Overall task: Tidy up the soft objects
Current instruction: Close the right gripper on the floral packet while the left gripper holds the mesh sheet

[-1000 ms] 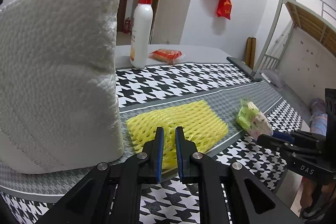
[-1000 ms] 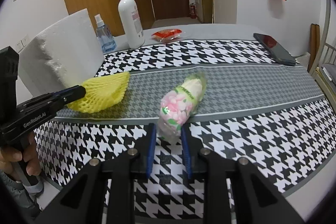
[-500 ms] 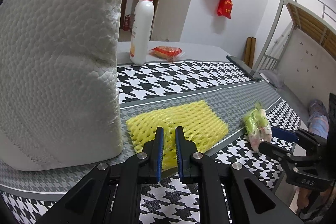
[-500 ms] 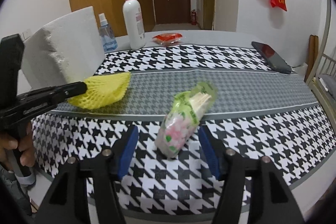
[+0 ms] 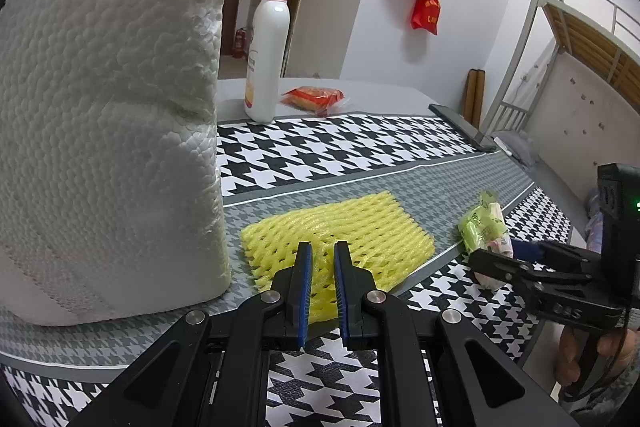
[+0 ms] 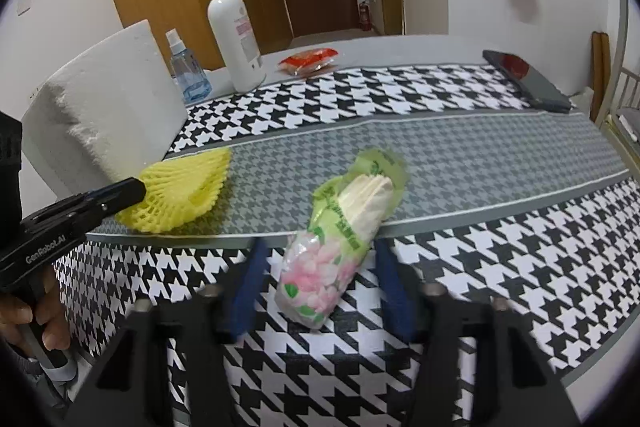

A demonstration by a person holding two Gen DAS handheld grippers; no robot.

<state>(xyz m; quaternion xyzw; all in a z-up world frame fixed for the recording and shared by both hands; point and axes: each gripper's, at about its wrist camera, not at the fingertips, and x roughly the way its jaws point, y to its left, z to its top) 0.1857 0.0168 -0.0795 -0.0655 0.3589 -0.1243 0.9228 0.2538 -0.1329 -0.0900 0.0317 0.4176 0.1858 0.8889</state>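
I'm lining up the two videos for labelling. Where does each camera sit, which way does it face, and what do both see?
Left wrist: on the left hand-held gripper, looking down its fingers at the yellow foam net it pinches; the right hand-held gripper shows at the right edge.
Right wrist: on the right hand-held gripper, facing the tissue pack between its closing jaws; a hand shows.
Shared: net, pack, paper towel roll, pump bottle.
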